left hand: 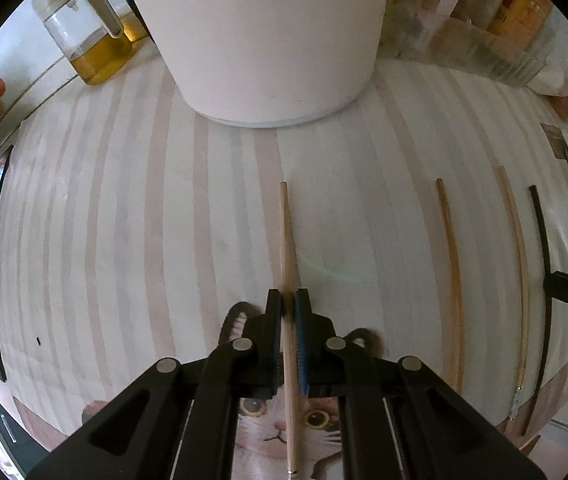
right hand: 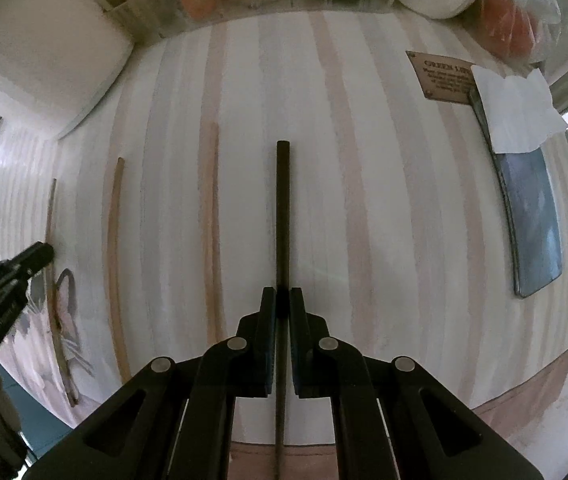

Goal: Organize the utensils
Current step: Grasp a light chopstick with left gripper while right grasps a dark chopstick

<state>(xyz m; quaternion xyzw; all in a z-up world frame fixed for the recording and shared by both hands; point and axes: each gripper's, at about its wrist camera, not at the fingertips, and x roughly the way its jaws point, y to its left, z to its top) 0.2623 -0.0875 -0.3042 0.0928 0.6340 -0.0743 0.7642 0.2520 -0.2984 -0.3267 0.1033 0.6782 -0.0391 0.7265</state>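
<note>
My left gripper [left hand: 287,308] is shut on a pale wooden chopstick [left hand: 285,232] that lies along the striped placemat [left hand: 124,220], pointing down at it. To its right lie two more wooden chopsticks [left hand: 453,280] [left hand: 517,260]. My right gripper [right hand: 282,300] is shut on a black chopstick [right hand: 282,208], also pointing down at the mat. In the left wrist view that black chopstick [left hand: 543,240] runs beside the right gripper [left hand: 551,284]. The right wrist view shows the left gripper [right hand: 44,254] at the far left, with two loose wooden chopsticks [right hand: 212,220] [right hand: 114,260] between the grippers.
A big white container [left hand: 260,36] stands at the back of the mat, an oil bottle [left hand: 92,40] to its left. Right of the black chopstick lie a dark flat slab [right hand: 531,216] under white paper [right hand: 515,108] and a brown plaque [right hand: 439,76]. Packets and jars line the back edge.
</note>
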